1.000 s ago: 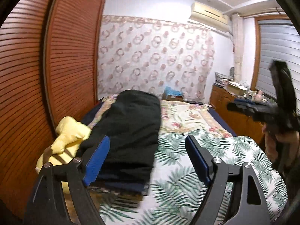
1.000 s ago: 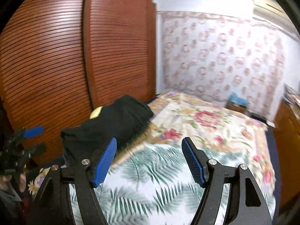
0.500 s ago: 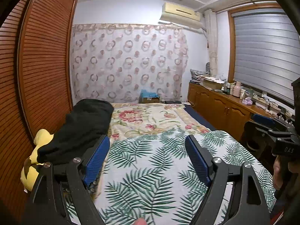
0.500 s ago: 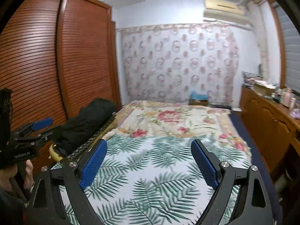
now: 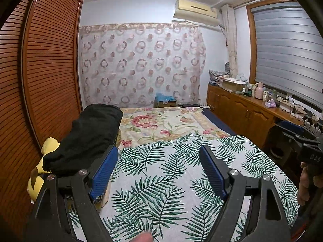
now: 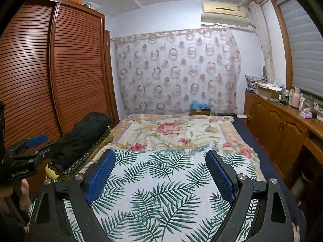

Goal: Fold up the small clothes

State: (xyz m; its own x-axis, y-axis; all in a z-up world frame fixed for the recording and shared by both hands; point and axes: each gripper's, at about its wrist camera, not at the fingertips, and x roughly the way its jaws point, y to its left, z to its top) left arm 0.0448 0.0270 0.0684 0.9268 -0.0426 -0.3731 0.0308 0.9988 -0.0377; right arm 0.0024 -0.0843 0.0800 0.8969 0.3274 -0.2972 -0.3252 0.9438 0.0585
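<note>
A folded black garment point(image 5: 88, 135) lies on a pile at the left edge of the bed, over a yellow plush toy point(image 5: 43, 165); it also shows in the right wrist view point(image 6: 80, 137). My left gripper point(image 5: 159, 161) is open and empty above the palm-leaf sheet point(image 5: 161, 181), to the right of the black garment. My right gripper point(image 6: 160, 167) is open and empty above the same sheet point(image 6: 161, 191). The left gripper shows at the left of the right wrist view point(image 6: 30, 149); the right one at the right edge of the left wrist view point(image 5: 298, 141).
A slatted wooden wardrobe point(image 5: 40, 80) runs along the bed's left side. A floral blanket point(image 5: 161, 123) covers the far half of the bed. A wooden cabinet point(image 5: 252, 117) with bottles and boxes lines the right wall under a blind.
Both grippers swung right from the black garment to face down the bed, then steadied. The garment is now off to the left. Both stay open.
</note>
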